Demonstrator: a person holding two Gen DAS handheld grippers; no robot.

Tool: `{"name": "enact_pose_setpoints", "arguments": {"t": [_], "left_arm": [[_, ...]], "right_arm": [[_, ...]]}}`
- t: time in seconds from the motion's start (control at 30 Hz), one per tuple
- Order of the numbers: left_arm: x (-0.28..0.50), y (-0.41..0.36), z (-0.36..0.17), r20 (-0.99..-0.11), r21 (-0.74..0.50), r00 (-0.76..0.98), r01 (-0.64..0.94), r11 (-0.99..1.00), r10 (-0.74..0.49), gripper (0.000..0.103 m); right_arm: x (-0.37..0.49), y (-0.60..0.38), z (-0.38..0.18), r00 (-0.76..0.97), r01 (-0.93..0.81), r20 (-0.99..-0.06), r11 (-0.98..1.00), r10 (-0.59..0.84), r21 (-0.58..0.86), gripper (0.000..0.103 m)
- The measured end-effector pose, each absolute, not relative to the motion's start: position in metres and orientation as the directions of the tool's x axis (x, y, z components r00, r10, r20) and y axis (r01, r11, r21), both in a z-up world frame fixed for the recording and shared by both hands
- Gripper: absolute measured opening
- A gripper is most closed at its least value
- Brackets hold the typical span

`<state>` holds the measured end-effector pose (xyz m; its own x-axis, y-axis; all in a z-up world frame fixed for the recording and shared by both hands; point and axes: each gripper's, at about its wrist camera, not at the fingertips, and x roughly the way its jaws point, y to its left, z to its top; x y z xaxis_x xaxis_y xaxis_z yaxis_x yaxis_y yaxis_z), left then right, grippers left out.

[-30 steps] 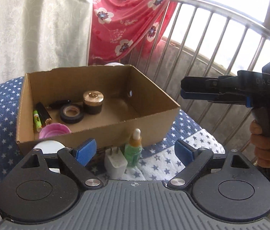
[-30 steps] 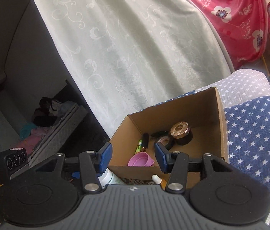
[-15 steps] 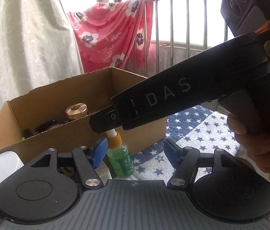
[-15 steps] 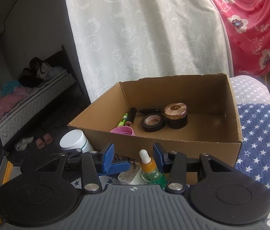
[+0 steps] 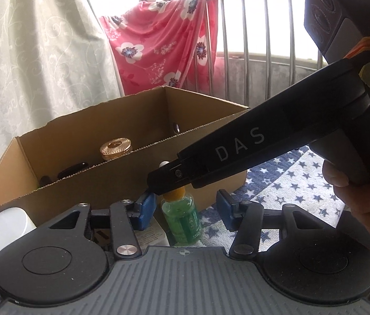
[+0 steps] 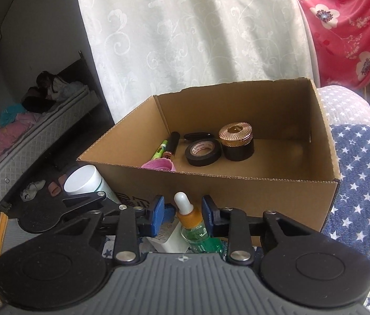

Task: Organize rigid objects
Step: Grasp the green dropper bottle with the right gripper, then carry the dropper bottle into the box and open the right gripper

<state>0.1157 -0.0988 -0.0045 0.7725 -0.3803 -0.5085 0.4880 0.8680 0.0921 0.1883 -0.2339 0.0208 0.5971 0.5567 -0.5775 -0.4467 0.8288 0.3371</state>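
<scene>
From the left wrist, the left gripper gapes wide around the glassy green dropper bottle before the corrugated cardboard box, while from the right wrist the right gripper straddles its orange collar with small gaps, unclamped.

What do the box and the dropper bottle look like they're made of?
Box: corrugated cardboard, matte brown, fluting visible along the cut rim. Dropper bottle: clear glass or plastic, can't tell which, showing green liquid, with an orange collar and a white, probably rubber bulb.
</scene>
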Motion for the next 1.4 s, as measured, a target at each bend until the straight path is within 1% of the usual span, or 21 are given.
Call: {"name": "enact_pose_setpoints", "arguments": {"t": [0.13, 0.2, 0.27, 0.37, 0.53, 0.67, 0.8, 0.9, 1.0, 1.17, 1.27, 1.4], "left_arm": [[0.123, -0.099, -0.006, -0.535, 0.065, 0.755, 0.482, 0.874, -0.378, 0.041], [0.125, -0.1, -0.007, -0.54, 0.064, 0.756, 0.474, 0.878, -0.369, 0.033], [0.124, -0.1, -0.007, -0.537, 0.06, 0.761, 0.465, 0.883, -0.365, 0.028], [0.126, -0.098, -0.005, -0.532, 0.027, 0.758, 0.46, 0.888, -0.377, 0.027], [0.117, -0.098, 0.004, -0.519, 0.006, 0.762, 0.457, 0.89, -0.388, 0.026], [0.107, -0.095, 0.028, -0.488, 0.007, 0.776, 0.462, 0.887, -0.401, 0.026], [0.097, -0.087, 0.059, -0.427, -0.001, 0.801, 0.464, 0.886, -0.42, 0.025], [0.102, -0.087, 0.08, -0.393, 0.013, 0.818, 0.462, 0.887, -0.421, 0.025], [0.119, -0.089, 0.096, -0.385, 0.009, 0.822, 0.459, 0.888, -0.42, 0.025], [0.173, -0.093, 0.102, -0.421, -0.08, 0.806, 0.425, 0.902, -0.417, 0.025], [0.208, -0.096, 0.089, -0.46, -0.13, 0.79, 0.391, 0.911, -0.404, 0.025], [0.253, -0.096, 0.069, -0.529, -0.216, 0.742, 0.352, 0.911, -0.412, 0.025]], "right_arm": [[0.194, -0.238, 0.014, 0.582, -0.428, -0.586, 0.825, 0.564, 0.368, 0.028], [0.195, -0.24, 0.011, 0.579, -0.423, -0.585, 0.823, 0.568, 0.381, 0.025], [0.194, -0.241, 0.011, 0.583, -0.418, -0.581, 0.823, 0.568, 0.384, 0.025], [0.193, -0.244, 0.011, 0.587, -0.406, -0.576, 0.822, 0.57, 0.4, 0.025], [0.183, -0.247, 0.02, 0.603, -0.395, -0.561, 0.823, 0.567, 0.408, 0.025], [0.165, -0.245, 0.047, 0.632, -0.423, -0.532, 0.826, 0.564, 0.373, 0.025], [0.151, -0.24, 0.082, 0.674, -0.463, -0.475, 0.825, 0.566, 0.325, 0.025], [0.158, -0.242, 0.104, 0.684, -0.486, -0.438, 0.813, 0.583, 0.321, 0.025], [0.18, -0.248, 0.121, 0.677, -0.504, -0.424, 0.799, 0.601, 0.327, 0.025], [0.243, -0.263, 0.126, 0.618, -0.512, -0.459, 0.77, 0.638, 0.38, 0.025], [0.285, -0.271, 0.113, 0.565, -0.485, -0.514, 0.763, 0.646, 0.426, 0.025], [0.324, -0.274, 0.094, 0.535, -0.451, -0.579, 0.788, 0.615, 0.419, 0.025]]}}
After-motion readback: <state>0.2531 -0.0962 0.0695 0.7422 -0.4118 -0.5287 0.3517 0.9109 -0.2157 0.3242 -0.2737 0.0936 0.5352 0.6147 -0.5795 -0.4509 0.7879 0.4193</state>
